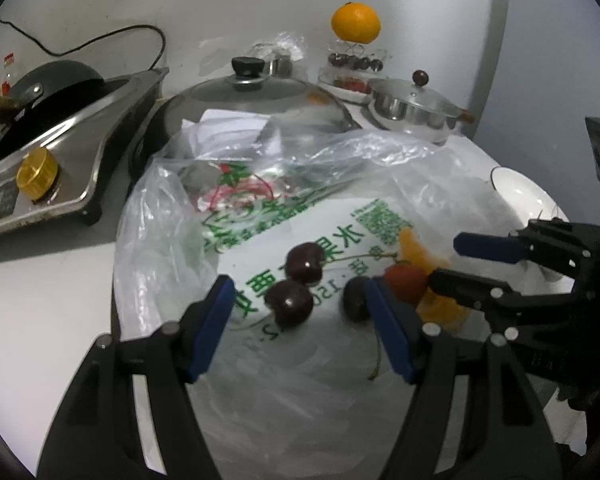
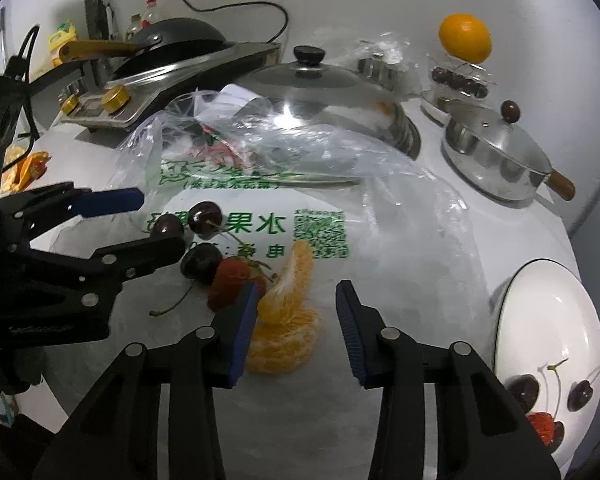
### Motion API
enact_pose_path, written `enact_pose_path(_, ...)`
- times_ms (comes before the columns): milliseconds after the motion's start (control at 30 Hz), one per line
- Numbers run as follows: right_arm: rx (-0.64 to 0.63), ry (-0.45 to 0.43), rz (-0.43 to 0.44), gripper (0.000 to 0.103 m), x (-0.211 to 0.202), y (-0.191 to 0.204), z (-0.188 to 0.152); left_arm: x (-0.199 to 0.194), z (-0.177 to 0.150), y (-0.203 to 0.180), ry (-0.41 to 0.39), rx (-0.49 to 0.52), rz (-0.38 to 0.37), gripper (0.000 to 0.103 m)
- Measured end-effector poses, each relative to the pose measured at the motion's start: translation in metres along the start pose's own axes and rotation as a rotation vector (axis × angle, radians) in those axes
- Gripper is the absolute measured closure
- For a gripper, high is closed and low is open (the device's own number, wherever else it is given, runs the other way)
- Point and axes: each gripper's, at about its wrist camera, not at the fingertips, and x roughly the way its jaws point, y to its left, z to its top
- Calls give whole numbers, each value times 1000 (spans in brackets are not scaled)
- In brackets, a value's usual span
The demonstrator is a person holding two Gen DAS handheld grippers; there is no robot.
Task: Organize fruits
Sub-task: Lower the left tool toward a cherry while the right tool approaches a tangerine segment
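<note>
Three dark cherries (image 1: 300, 280) (image 2: 198, 228), a strawberry (image 1: 406, 282) (image 2: 230, 284) and peeled orange segments (image 1: 436, 300) (image 2: 286, 312) lie on a clear plastic bag (image 1: 260, 208) (image 2: 340, 184) with green print. My left gripper (image 1: 302, 328) (image 2: 152, 220) is open around the cherries, low over the bag. My right gripper (image 2: 296, 324) (image 1: 446, 258) is open around the orange segments, with its left finger beside the strawberry. A white bowl (image 2: 548, 320) (image 1: 520, 192) at the right holds cherries and a strawberry.
A lidded wok (image 1: 252, 108) (image 2: 324, 92) and a small lidded steel pot (image 1: 416, 108) (image 2: 496, 152) stand behind the bag. A gas stove with a black pan (image 1: 60, 128) (image 2: 160, 64) is at the back left. A whole orange (image 1: 356, 22) (image 2: 465, 38) tops a stacked fruit stand.
</note>
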Motion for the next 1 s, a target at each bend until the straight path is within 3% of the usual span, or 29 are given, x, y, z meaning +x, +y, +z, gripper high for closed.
enact_pose_path(300,30,10,0,64,1,-5,1,7,2,10,19,42,44,35)
enact_pose_path(567,23,18,-5,67,6,-2,8,18,0,4,67,93,31,58)
enact_pose_path(733,2,45,-33,68,13,-2,16,22,-2,-2,91,134,19,59)
enact_pose_path(833,-22,68,-56,68,18,-2,21,26,-2,1,109,120,4,72)
enact_pose_path(900,-41,75,-68,68,20,-1,22,25,-1,5,111,102,-11,73)
enact_pose_path(1000,-88,87,-78,76,19,3,21,24,-1,9,111,81,-35,73)
